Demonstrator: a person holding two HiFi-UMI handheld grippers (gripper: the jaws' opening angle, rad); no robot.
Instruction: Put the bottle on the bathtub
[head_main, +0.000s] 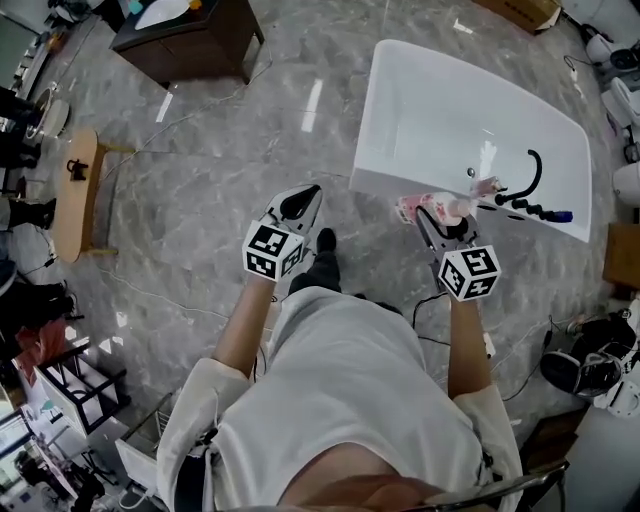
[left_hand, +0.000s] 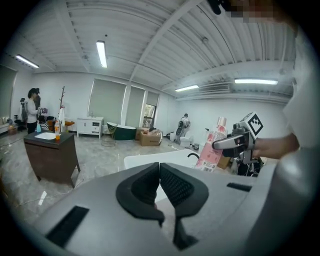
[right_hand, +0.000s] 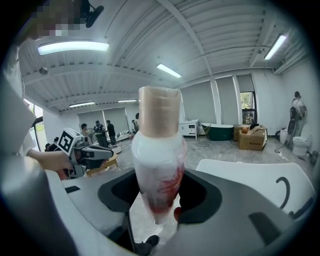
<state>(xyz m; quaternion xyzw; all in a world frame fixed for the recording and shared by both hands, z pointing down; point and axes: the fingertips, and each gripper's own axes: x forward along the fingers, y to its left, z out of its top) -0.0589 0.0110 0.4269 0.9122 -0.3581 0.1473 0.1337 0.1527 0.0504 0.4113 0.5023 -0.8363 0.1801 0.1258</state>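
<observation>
Here the right tool clamps the pink-and-white plastic bottle, roughly upright, at the near rim of the white bathtub ahead. The left tool, jaws together and empty, sits farther from the tub.

I log white top, elbow-length sleeves, lower centre; dark shoe mid-frame. Grey left gripper, right gripper: black pads, black-and-white marker cube each.

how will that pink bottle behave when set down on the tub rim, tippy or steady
Probably tippy: the bottle looks tall and slim. Its glossy surface may slide on the smooth bathtub rim. Likely fairly stiff: it shows no dent in the right gripper.
</observation>
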